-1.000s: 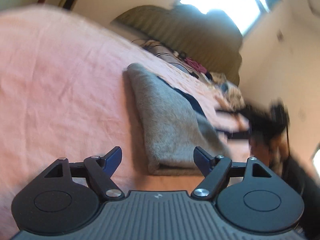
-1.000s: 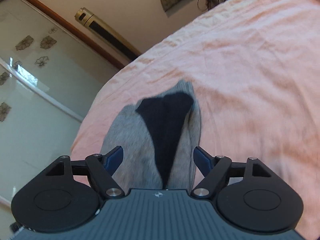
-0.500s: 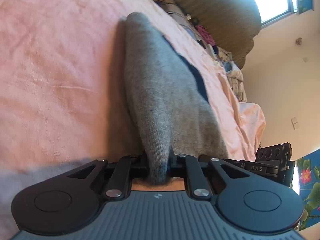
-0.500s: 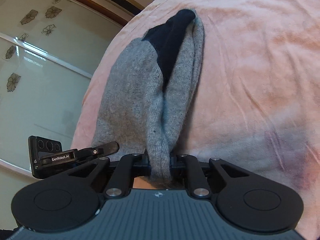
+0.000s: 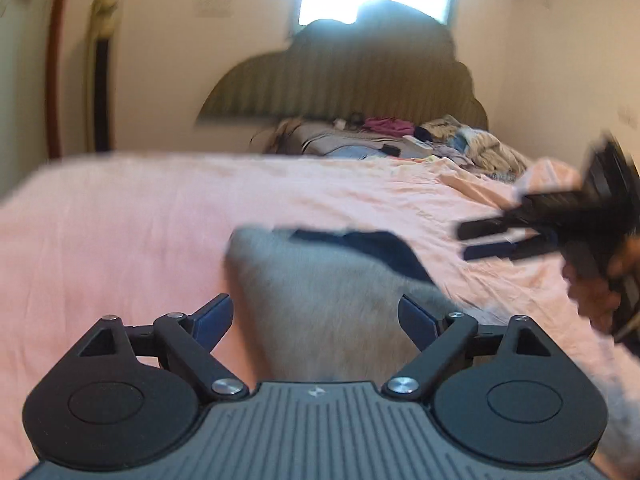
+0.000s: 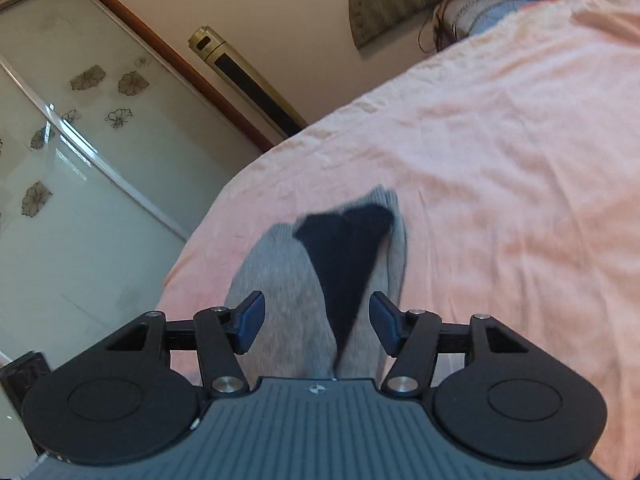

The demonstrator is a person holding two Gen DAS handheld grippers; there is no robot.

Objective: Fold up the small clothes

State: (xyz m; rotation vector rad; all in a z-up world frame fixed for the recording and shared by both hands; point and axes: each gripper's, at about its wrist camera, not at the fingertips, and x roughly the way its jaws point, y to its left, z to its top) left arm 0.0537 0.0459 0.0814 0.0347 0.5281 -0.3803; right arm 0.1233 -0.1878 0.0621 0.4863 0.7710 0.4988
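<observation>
1. Left wrist view: left gripper (image 5: 316, 322) jaws opening, wide, nothing pinched; grey sock (image 5: 320, 300) w/ dark patch lies flat on pink bed (image 5: 120, 240), just ahead betw. the fingers. Right gripper (image 5: 490, 242) hovers near bed's right edge, held by a hand (image 5: 600, 292).
2. Right wrist view: right gripper (image 6: 316, 322) jaws opening, about half wide, not pressing sock (image 6: 288, 280), which lies near bed's (image 6: 500, 160) left edge.

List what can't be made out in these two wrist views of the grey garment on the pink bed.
- Left wrist view: grey garment is motion-blurred; its folds are unclear, and its near end is hidden behind the left gripper, whose jaws are opening.
- Right wrist view: its near end is hidden by the right gripper, also opening.
- Left wrist view: clothes pile near the headboard is too small and blurred to tell items apart.
</observation>
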